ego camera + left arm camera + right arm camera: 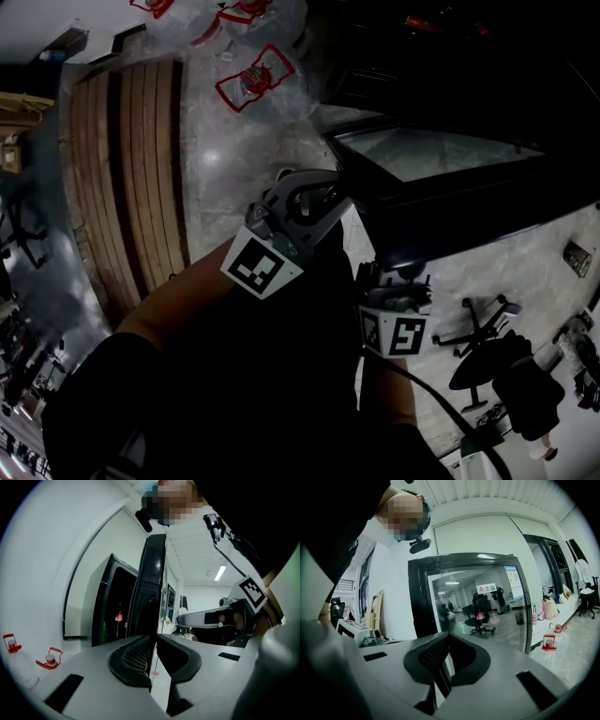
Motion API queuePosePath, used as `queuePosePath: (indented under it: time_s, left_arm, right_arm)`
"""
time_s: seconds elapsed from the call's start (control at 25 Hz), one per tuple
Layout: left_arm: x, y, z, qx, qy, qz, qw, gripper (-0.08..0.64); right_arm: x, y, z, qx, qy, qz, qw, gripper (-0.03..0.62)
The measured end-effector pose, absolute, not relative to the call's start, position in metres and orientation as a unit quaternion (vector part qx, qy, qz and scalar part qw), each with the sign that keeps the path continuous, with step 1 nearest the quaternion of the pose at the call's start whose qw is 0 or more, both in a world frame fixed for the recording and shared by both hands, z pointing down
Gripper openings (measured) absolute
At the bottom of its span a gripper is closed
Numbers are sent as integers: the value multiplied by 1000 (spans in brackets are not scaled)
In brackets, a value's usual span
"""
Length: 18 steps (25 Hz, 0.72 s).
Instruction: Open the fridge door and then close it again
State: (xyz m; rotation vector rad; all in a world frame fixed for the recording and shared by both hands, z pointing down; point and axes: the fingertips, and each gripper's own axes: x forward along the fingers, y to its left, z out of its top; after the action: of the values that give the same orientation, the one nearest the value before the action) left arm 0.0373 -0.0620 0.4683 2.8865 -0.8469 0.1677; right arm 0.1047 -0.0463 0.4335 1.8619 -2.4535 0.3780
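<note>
The black fridge [110,604] stands open, with its dark inside and a few bottles showing in the left gripper view. Its glass door [152,588] is seen edge-on there, straight ahead of my left gripper [153,641], whose jaws are shut with nothing between them. From the head view the left gripper [305,199] is at the near edge of the door [441,155]. My right gripper [449,637] is also shut and faces the door's glass front [483,606]. It hangs lower right in the head view [398,295].
Large water bottles [262,80] with red handles stand on the pale floor beyond the fridge. A slatted wooden panel [131,178] lies to the left. Office chairs [487,342] are at the right. A person's dark sleeves fill the lower head view.
</note>
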Motion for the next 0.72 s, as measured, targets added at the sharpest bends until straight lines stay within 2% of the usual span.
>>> queuePosePath:
  time_s: [0.72]
  left_arm:
    - [37,-62,460,954,-289,60,47,51]
  right_arm:
    - [88,-42,407,586,-803,113,9,15]
